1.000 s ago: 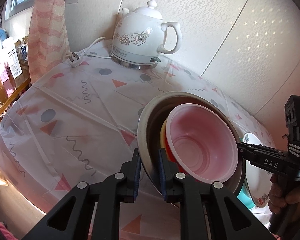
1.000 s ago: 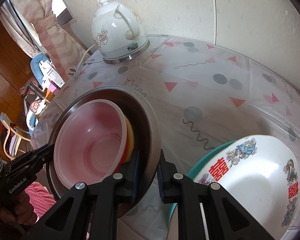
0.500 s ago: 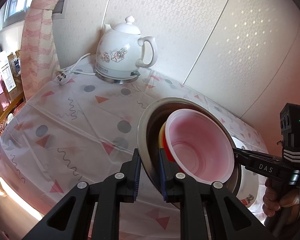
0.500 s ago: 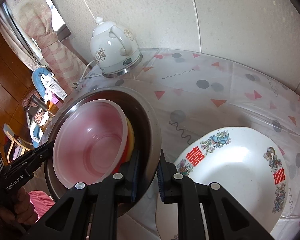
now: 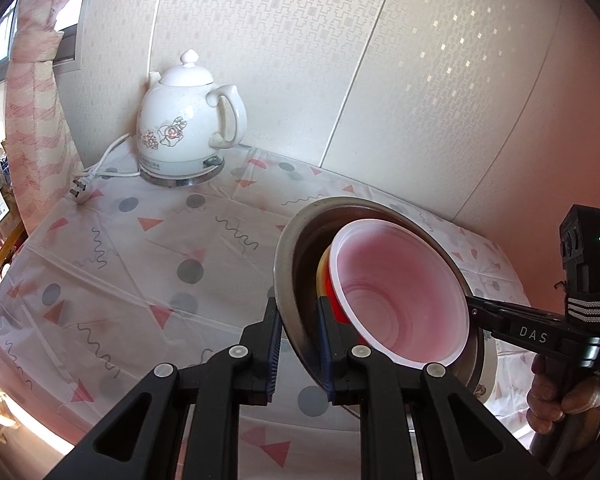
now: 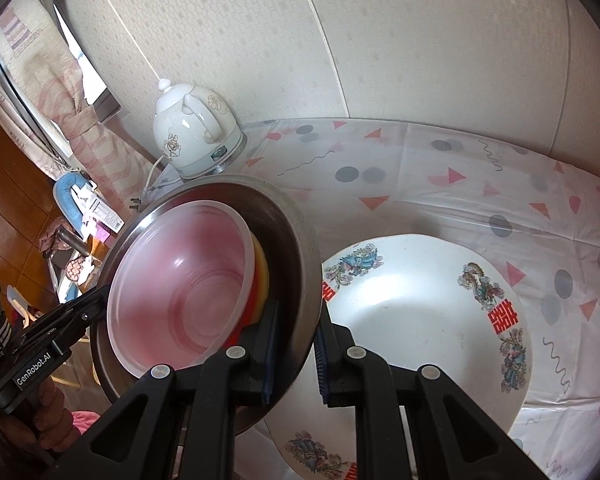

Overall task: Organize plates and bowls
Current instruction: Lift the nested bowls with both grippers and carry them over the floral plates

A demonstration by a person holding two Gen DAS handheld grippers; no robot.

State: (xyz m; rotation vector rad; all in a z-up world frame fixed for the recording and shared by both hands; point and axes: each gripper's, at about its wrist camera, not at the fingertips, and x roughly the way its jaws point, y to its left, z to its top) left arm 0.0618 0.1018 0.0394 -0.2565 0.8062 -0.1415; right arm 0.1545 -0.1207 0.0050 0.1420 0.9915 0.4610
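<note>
Left wrist: patterned tablecloth (image 5: 148, 264), kettle (image 5: 188, 120), seemingly wallpapered wall (image 5: 340, 60).

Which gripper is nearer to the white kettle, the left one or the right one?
Left, though only judged. The left gripper grips the metal bowl on the rim facing the white kettle; the right gripper grips the opposite rim, over the white basin.

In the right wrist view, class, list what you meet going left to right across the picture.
Other hand's tongs → translucent pink bowl → steel basin's rim → white enamel basin with red characters.
</note>
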